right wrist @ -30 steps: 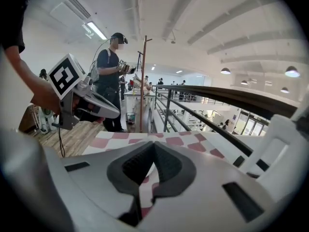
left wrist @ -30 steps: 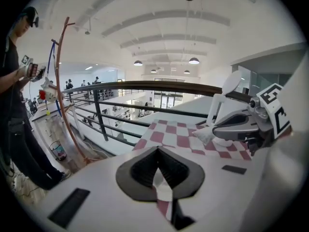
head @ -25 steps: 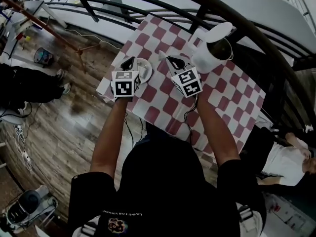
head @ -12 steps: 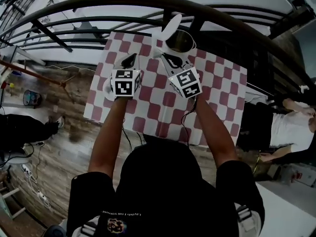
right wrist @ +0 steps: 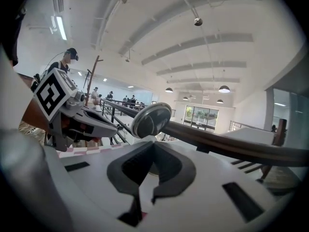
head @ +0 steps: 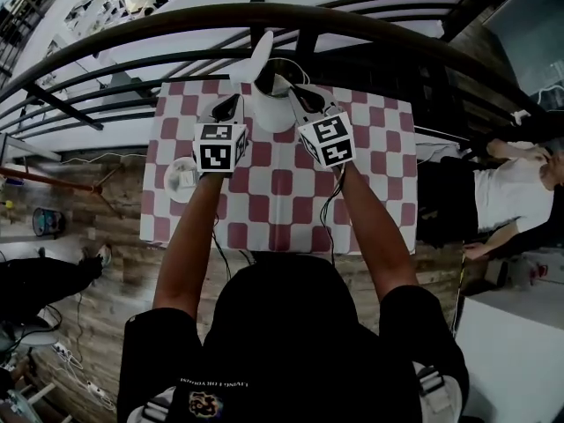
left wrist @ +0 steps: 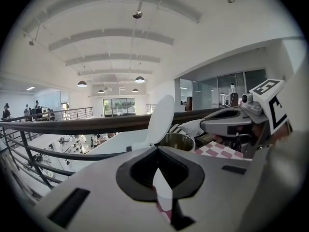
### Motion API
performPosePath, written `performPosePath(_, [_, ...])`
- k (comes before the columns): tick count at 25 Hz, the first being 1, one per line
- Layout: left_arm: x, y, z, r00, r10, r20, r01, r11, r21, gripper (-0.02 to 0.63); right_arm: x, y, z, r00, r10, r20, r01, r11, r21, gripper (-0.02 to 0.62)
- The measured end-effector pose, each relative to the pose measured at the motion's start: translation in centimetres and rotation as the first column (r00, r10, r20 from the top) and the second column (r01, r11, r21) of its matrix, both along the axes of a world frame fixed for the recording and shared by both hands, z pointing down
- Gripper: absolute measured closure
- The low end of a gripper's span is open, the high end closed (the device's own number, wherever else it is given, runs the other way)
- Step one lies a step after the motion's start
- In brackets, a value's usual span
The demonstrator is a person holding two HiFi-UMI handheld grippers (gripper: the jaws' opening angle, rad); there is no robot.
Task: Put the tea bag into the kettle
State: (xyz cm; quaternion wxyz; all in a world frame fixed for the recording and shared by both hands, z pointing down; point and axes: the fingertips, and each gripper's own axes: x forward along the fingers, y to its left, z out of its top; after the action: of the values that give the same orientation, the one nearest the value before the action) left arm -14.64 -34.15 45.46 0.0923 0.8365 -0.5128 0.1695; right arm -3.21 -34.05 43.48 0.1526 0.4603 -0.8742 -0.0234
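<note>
One white kettle (head: 271, 113) stands at the far edge of the checkered table (head: 370, 183), with its lid (head: 261, 55) raised. There are two tools. The right tool (head: 298, 95) is closed on one white tea bag (left wrist: 192, 127), just beside the kettle's rim. The left tool (head: 231, 104) is closed too, with nothing in it, on the kettle's other side. One saucer (head: 174, 179) lies to the left; the small pale thing on it is unclear.

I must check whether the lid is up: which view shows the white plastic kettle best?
The left gripper view: the white plastic kettle shows its steel mouth and raised lid close up. The head view shows it small, from above. The right gripper view shows mainly the lid's round underside.
</note>
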Motion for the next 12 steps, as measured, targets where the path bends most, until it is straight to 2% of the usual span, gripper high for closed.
performPosePath(5, [0.0,-1.2,-1.2,1.000,0.009,-0.007,-0.009,1.000,0.024,0.603,0.6,-2.1,1.0,0.999,0.046,-0.019,-0.047,0.999,-0.026,0.580])
performPosePath(12, [-1.2,-2.5,-1.9,1.000,-0.007,-0.015,0.008,0.999,0.043,0.603,0.4,-4.1,3.0,0.997,0.062,-0.046,-0.065,0.996,-0.065,0.578])
